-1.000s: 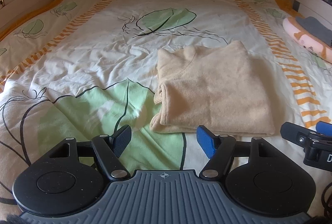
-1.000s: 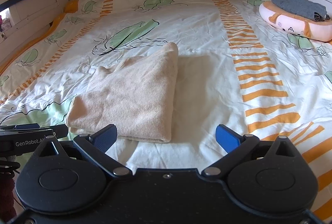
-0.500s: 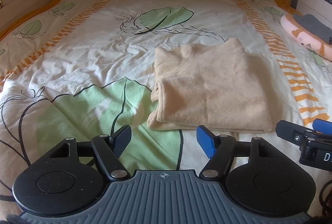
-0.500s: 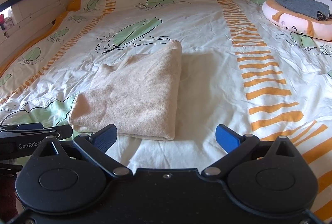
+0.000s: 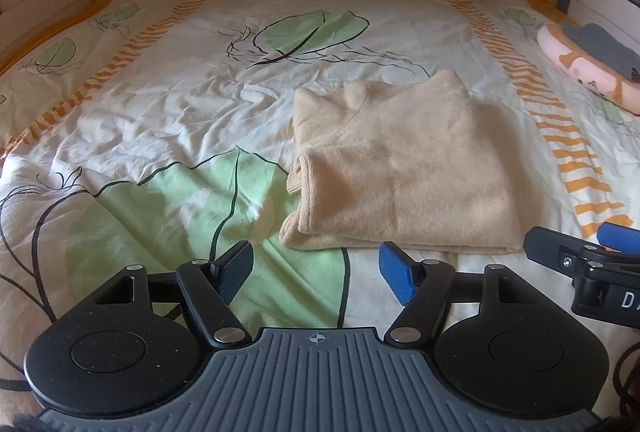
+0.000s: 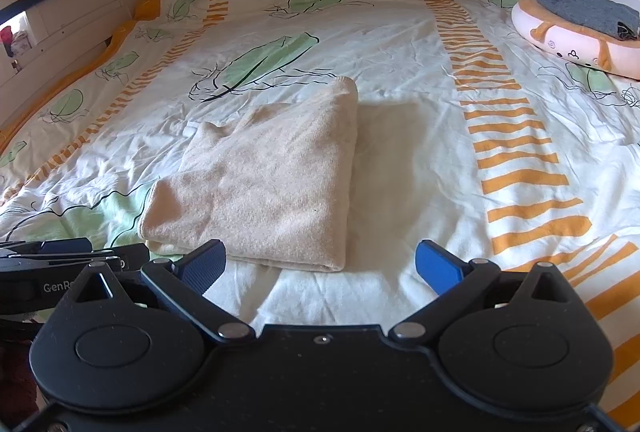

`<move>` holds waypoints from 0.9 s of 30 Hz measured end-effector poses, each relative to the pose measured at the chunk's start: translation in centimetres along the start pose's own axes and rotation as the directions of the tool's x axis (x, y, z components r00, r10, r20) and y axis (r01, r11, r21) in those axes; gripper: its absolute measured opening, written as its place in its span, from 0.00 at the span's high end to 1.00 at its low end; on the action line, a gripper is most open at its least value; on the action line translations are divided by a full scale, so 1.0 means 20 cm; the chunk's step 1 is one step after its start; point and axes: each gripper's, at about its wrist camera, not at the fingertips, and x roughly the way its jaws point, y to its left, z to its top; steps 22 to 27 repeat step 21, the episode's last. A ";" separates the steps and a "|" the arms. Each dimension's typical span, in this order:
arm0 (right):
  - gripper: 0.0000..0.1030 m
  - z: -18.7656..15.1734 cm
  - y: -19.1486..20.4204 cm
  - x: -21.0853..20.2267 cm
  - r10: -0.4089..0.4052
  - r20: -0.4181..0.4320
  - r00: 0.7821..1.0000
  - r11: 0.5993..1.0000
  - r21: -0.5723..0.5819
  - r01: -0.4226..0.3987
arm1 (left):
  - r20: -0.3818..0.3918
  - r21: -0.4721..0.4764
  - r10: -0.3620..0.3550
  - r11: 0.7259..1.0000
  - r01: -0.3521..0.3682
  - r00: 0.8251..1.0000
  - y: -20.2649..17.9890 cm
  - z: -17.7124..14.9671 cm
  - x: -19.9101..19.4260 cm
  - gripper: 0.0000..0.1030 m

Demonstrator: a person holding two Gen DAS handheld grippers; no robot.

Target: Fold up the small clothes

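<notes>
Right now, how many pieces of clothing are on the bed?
2: a folded beige sweater mid-bed, near both open hand-held grippers, and a folded grey garment atop the pink plush cushion, far right. Others may be hidden.

Both tongs (image 5: 316, 272) (image 6: 320, 268) agape, empty

The left claw (image 6: 60, 264) reads "GenR", cut off; the right claw (image 5: 600, 272) shows "D".

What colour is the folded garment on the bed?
Pale beige, plain, no pattern; the folded garment shows best in the left wrist view.
</notes>
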 end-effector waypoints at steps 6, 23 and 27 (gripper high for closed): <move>0.02 0.01 0.00 0.01 0.002 -0.002 1.000 1.000 -0.001 -0.002 | -0.003 0.006 -0.004 1.000 0.004 1.000 -0.01 0.00 0.01 0.34; 0.02 0.01 0.00 0.04 0.000 -0.016 1.000 1.000 0.006 0.000 | -0.010 0.018 -0.015 1.000 0.016 1.000 0.00 0.01 0.02 0.34; 0.02 0.01 0.00 0.04 0.000 -0.016 1.000 1.000 0.006 0.000 | -0.010 0.018 -0.015 1.000 0.016 1.000 0.00 0.01 0.02 0.34</move>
